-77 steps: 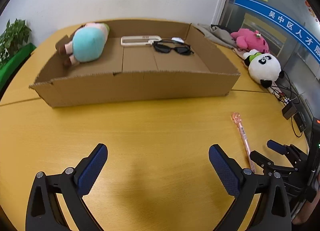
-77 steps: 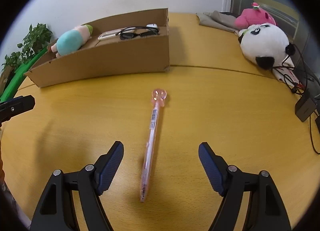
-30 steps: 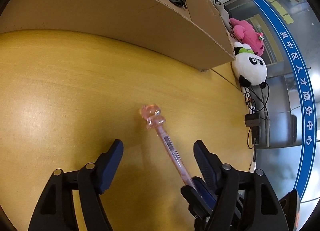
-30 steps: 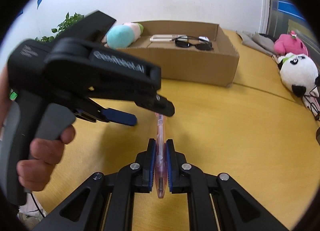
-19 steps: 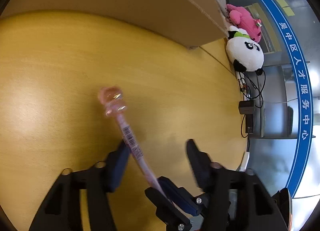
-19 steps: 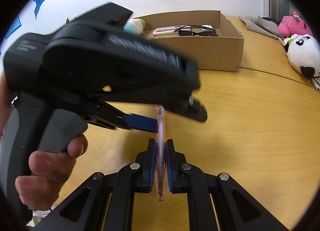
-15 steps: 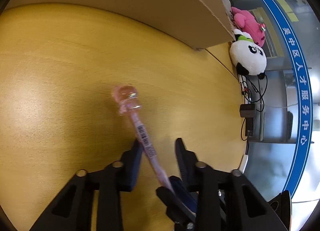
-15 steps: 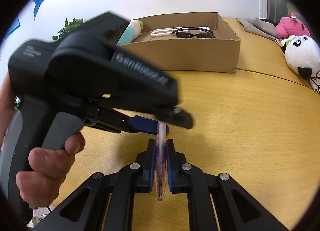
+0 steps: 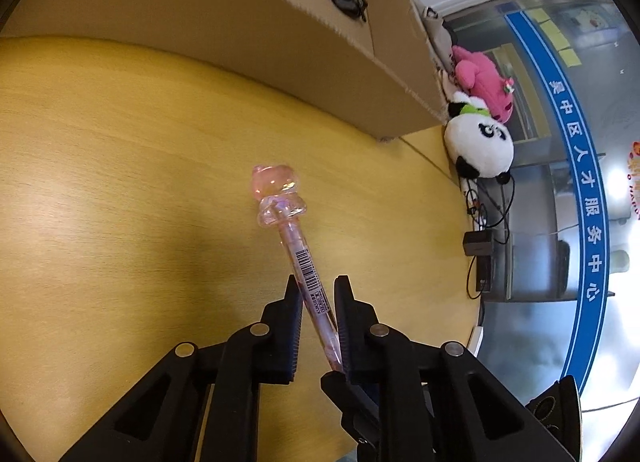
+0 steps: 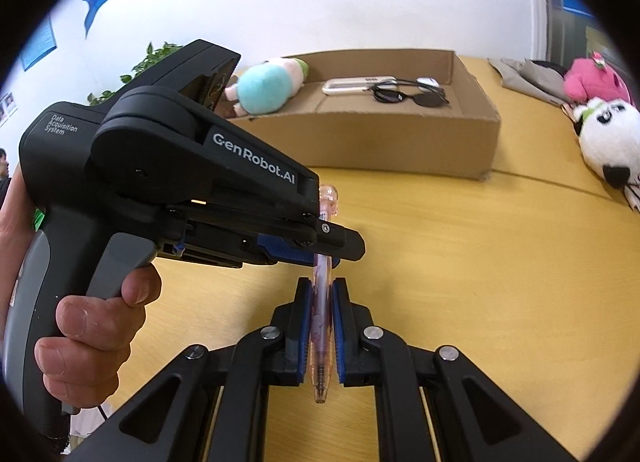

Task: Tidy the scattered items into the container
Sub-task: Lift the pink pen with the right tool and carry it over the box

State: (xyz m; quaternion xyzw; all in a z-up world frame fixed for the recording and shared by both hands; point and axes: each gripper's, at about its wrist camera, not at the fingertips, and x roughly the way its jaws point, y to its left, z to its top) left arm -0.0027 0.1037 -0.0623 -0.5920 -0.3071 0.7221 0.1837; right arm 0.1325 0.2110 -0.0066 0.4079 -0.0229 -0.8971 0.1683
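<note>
Handover of pen in progress, judged from both views. Pen off the table, on the near side of the cardboard box, well apart from its front wall.

Right gripper: pressed together on lower half of pen barrel, tip end poking out behind the pads toward the camera. Barrel lined up along the fingers, pointing at the box.

Left gripper: nearly pressed together around the barcode stretch of the barrel, coming in crosswise from the left. Barrel runs at a slant through the gap; touching the right finger low down. Firm pinch on both sides: cannot tell from the left wrist view. In the right wrist view, blue pads sit right at the barrel, just ahead of the right gripper's own pads. Hand wrapped on the left gripper's handle, trigger finger curled in.

Pink bear-shaped cap left free beyond both grips, likely so neither pad slips on a lumpy shape.

Likely reason for double hold: pen kept steady by the right until the left has it, then release.

Already inside the box: teal plush at the left end, white remote and sunglasses toward the right end.

Beyond the box's right end: panda plush and pink plush, still on the table.

Risk: slanted barrel could pivot once the right lets go.
</note>
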